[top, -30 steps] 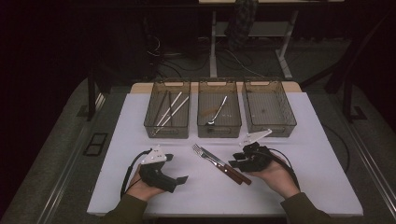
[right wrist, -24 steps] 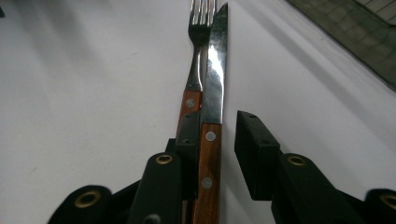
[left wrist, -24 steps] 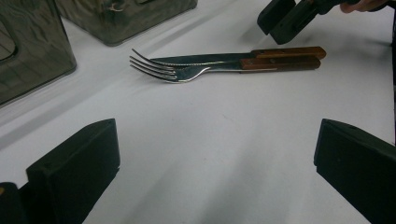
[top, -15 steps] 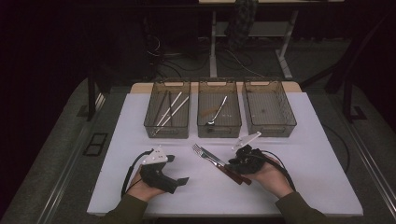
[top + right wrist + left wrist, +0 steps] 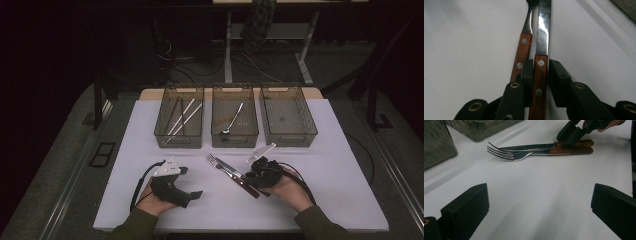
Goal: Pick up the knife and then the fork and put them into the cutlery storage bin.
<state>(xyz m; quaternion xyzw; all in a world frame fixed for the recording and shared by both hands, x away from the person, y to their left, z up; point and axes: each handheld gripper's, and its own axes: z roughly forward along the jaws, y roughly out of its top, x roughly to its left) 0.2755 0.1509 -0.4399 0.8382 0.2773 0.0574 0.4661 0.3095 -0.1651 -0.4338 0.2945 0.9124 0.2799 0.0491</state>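
A: Left gripper (image 5: 194,194) rests on the table (image 5: 350,200), jaws spread, nothing between them.

B: Right gripper (image 5: 541,75) has just been closing around the knife (image 5: 541,62) beside the fork (image 5: 524,47). Stiff, slick blade, so the wooden handle's the spot.

Fork (image 5: 216,163) beside knife (image 5: 231,170); trays (image 5: 235,131) behind
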